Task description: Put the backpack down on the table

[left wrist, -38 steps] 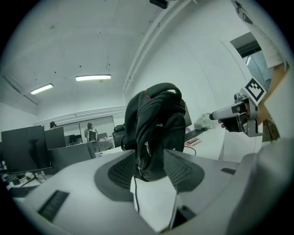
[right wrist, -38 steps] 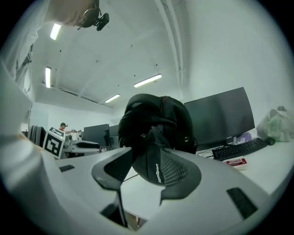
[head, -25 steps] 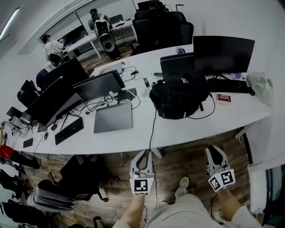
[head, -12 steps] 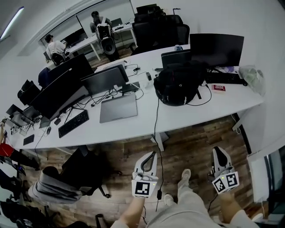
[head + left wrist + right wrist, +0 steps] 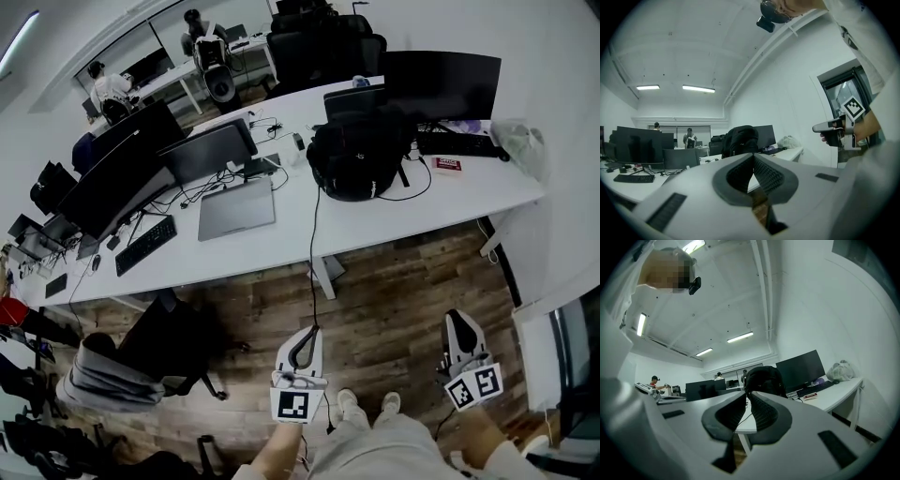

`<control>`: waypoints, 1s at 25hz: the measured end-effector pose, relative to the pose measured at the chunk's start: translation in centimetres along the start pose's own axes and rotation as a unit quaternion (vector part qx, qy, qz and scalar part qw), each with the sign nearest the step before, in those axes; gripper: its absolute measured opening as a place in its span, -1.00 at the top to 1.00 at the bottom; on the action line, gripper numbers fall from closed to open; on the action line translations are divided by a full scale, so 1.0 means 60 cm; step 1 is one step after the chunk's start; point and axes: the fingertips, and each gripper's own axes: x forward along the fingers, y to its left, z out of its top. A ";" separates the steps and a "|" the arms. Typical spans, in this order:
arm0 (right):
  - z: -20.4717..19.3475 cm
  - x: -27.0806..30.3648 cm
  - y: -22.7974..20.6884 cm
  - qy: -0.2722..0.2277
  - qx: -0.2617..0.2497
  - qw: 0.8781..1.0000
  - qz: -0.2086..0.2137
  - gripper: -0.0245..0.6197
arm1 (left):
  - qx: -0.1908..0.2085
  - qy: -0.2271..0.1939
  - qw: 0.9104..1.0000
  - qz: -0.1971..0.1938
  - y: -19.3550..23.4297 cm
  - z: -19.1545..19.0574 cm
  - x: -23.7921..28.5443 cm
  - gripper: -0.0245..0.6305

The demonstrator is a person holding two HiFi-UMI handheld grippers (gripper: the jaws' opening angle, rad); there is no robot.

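Bright, even office light, heavy fisheye
Strip lights [image 5: 698, 88] glow above the white table [image 5: 375, 230]; soft shadows under it, close foreground blurry, corners vignetted black.

The grey two-jaw right gripper [image 5: 746, 394] points level, its jaws just closed to a narrow gap with nothing between them, towards a black fabric backpack [image 5: 764, 378] standing upright on a long white table [image 5: 834, 397] beside a black flat monitor [image 5: 801, 369].
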 end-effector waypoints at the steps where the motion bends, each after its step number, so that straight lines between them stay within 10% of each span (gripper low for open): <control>1: 0.007 -0.002 -0.004 -0.001 -0.001 1.000 0.004 0.79 | -0.004 -0.003 1.000 0.004 -0.006 0.007 -0.001 0.90; 14: 0.070 -0.061 -0.002 -0.023 0.015 0.999 0.035 0.82 | -0.115 -0.009 0.993 0.040 -0.046 0.012 -0.026 0.90; 25: 0.053 -0.091 -0.007 -0.001 0.016 1.000 0.023 0.88 | -0.085 -0.019 0.996 0.027 -0.070 0.046 -0.030 0.90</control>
